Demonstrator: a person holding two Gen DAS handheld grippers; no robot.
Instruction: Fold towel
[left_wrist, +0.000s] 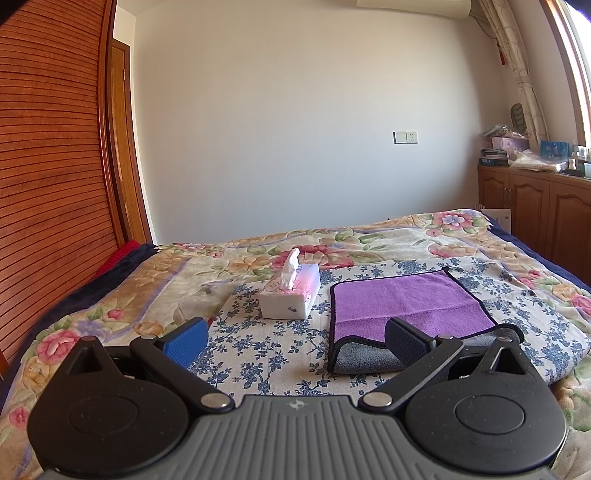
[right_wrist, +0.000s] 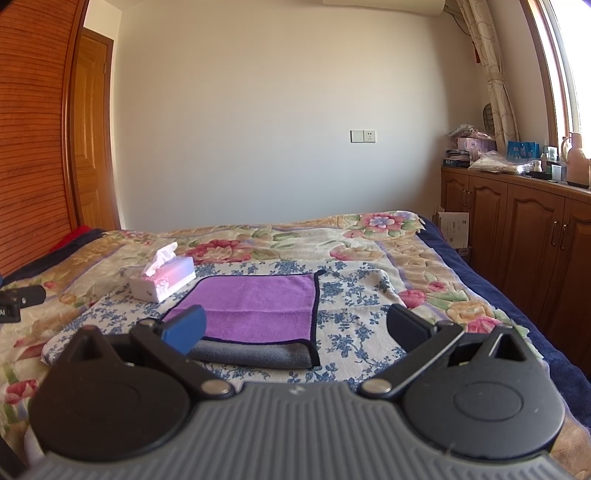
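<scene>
**Both claws open above a bed bearing a purple towel**

The towel (left_wrist: 410, 299) is shown lying flat on a blue-flowered cloth (left_wrist: 266, 350) spread over the bed (left_wrist: 122, 291), toward the bed's near edge. Its purple face is uppermost, a dark trim runs round it, and its near edge is turned so that a grey underside is exposed. A tissue box (left_wrist: 290, 297), with one tissue standing out of its top, is seen just beside the towel's left edge, apart from it.

In the left wrist view the left claw (left_wrist: 295, 338) is held wide open with nothing between its fingers; its right finger (left_wrist: 406, 341) overlaps the towel's near grey edge, though contact cannot be determined. In the right wrist view the right claw (right_wrist: 295, 326) is likewise spread wide and empty, and its left, blue-padded finger (right_wrist: 186, 328) is seen over the towel's near left corner.

Only the right wrist view shows the towel's right edge against bare flowered cloth, a panelled door (right_wrist: 90, 129) at the far left, and a dark piece of the other device at the left border. A wooden cabinet (right_wrist: 517, 229) beyond the bed's right edge, crowded with sundries, is shown more fully there; a louvred wooden panel (left_wrist: 48, 147) fills the left of both views.
</scene>
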